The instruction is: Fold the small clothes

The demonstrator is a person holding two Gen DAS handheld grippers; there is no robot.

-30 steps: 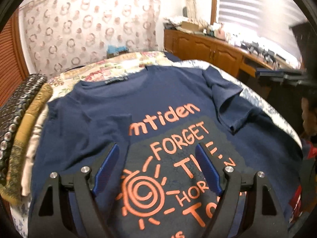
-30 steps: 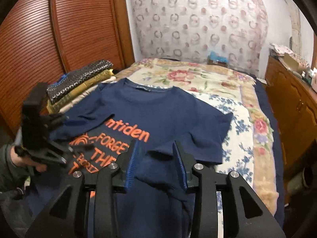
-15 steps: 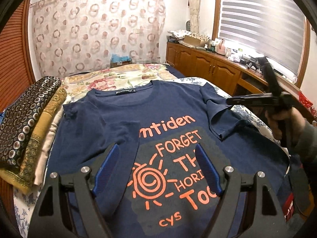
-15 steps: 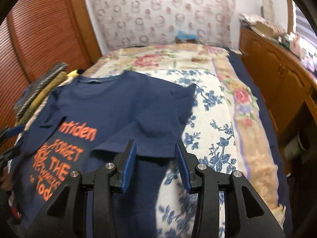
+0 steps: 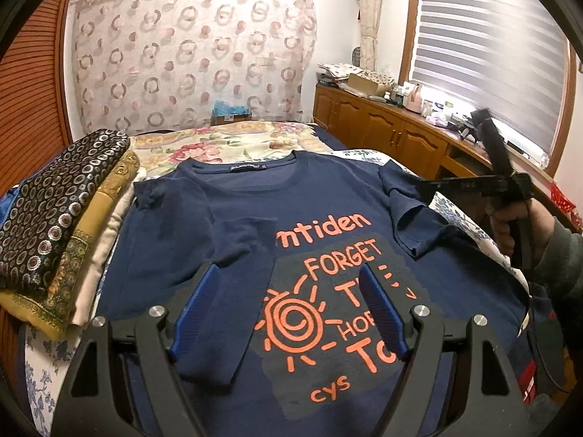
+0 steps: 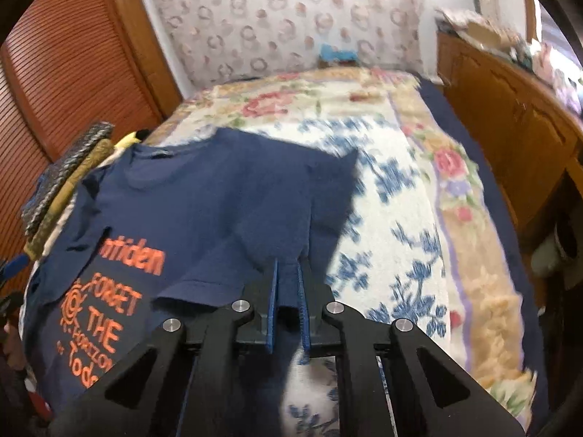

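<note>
A navy T-shirt with orange lettering lies face up on the bed, both short sleeves folded inward. My left gripper is open and empty, held above the shirt's printed chest. My right gripper is nearly shut on the shirt's right sleeve, with navy cloth between the blue pads; it also shows in the left wrist view, held by a hand at the shirt's right side. The shirt shows in the right wrist view too.
A stack of folded patterned cloths lies at the bed's left edge. The floral bedspread extends to the right of the shirt. A wooden cabinet runs along the right wall. A slatted wooden door stands left.
My right gripper has closed from open onto the right sleeve. The left gripper has pulled back and stayed open above the shirt.
</note>
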